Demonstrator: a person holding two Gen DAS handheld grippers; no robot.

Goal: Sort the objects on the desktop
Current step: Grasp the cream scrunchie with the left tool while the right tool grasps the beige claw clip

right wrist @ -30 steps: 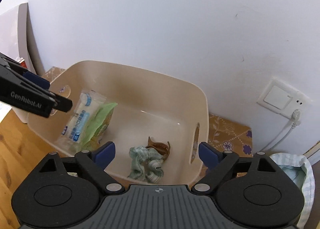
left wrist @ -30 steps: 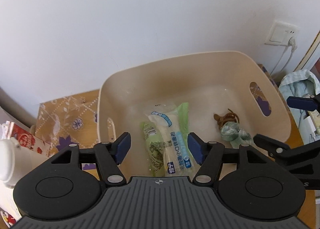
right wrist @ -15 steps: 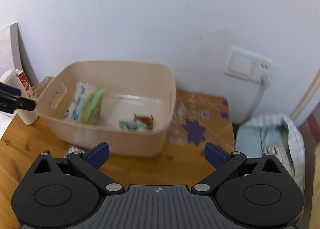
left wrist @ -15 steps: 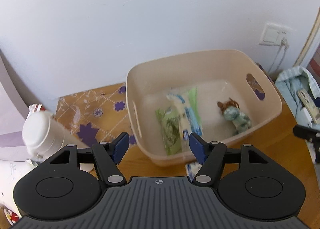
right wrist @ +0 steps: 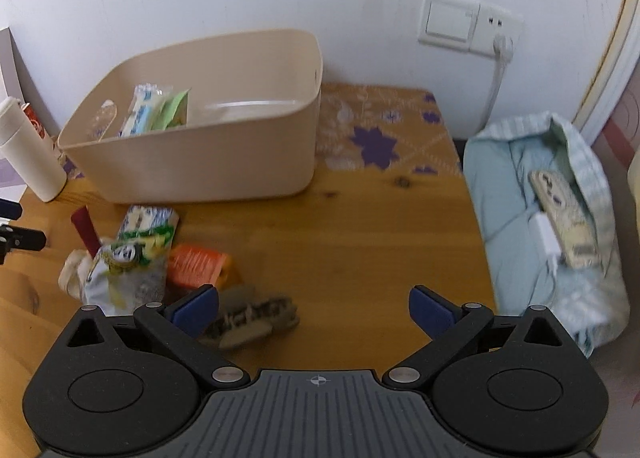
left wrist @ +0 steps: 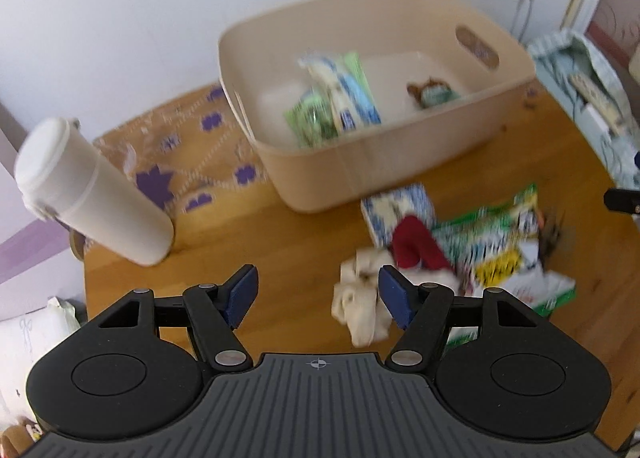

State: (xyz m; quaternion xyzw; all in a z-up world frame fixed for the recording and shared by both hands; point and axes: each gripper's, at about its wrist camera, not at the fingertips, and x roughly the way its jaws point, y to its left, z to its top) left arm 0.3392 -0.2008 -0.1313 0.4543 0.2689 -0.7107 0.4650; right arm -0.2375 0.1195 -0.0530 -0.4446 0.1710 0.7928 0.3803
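Note:
A beige bin point(left wrist: 400, 161) point(right wrist: 224, 161) stands at the back of the wooden desk and holds green and blue packets point(left wrist: 340, 101) point(right wrist: 156, 113) and a small teal scrunchie point(left wrist: 434, 93). In front of it lies a pile: a cream cloth point(left wrist: 362, 310), a red item point(left wrist: 416, 246) point(right wrist: 85, 230), a green-and-yellow snack bag point(left wrist: 496, 254) point(right wrist: 128, 262), an orange packet point(right wrist: 198, 264) and a grey-brown hair clip point(right wrist: 256, 318). My left gripper point(left wrist: 316, 296) is open and empty above the desk, left of the cloth. My right gripper point(right wrist: 314, 308) is open and empty, its left finger by the hair clip.
A white bottle point(left wrist: 92, 193) point(right wrist: 28, 153) stands at the left on a floral mat point(left wrist: 184, 161) point(right wrist: 376, 129). A pale blue bag point(right wrist: 548, 217) sits off the desk's right edge. A wall socket with a plugged cable point(right wrist: 496, 45) is on the wall behind.
Both grippers have pulled back and up from the bin, open and empty throughout. The pile of items in front of the bin has come into view.

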